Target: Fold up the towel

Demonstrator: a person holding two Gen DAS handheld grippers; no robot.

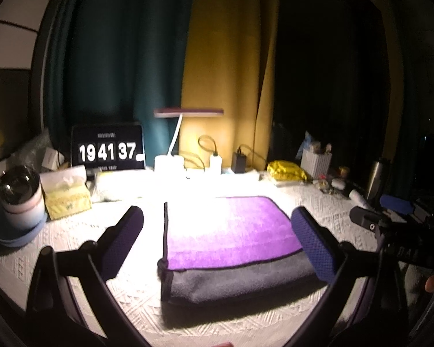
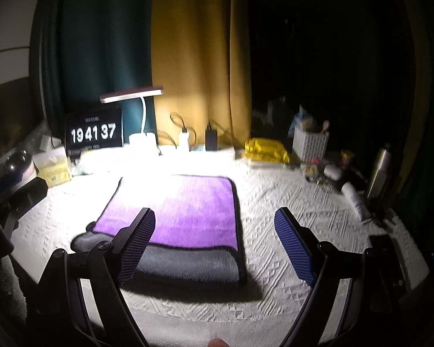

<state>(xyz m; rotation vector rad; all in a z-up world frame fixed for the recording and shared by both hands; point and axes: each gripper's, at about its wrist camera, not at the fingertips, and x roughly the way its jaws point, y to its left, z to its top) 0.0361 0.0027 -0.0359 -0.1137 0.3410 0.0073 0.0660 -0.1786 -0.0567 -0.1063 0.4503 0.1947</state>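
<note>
Nearest the cameras, both tools hang above the table's front edge with nothing in them: the left gripper has its jaws spread wide, framing the near part of the towel, and the right gripper is likewise spread, its left finger over the towel's near left part and its right finger over bare white tablecloth. Neither pad seems to touch the cloth, as far as these views tell. The towel lies flat in the middle of the table, purple face up with a grey band along its near edge — it reads as at least one fold made, the upper layer stopping short of the lower one's front. My judgement is that the job sits between folds, or close to done. A further fold would call for both grippers to drop to a pair of corners, close on both layers together, and carry them across without dragging the stack. Both tools point forward and slightly down, roughly level with each other; the right one shows at the far right of the left view. Beyond the towel stand a lit desk lamp, a clock display and a yellow packet; curtains behind.
</note>
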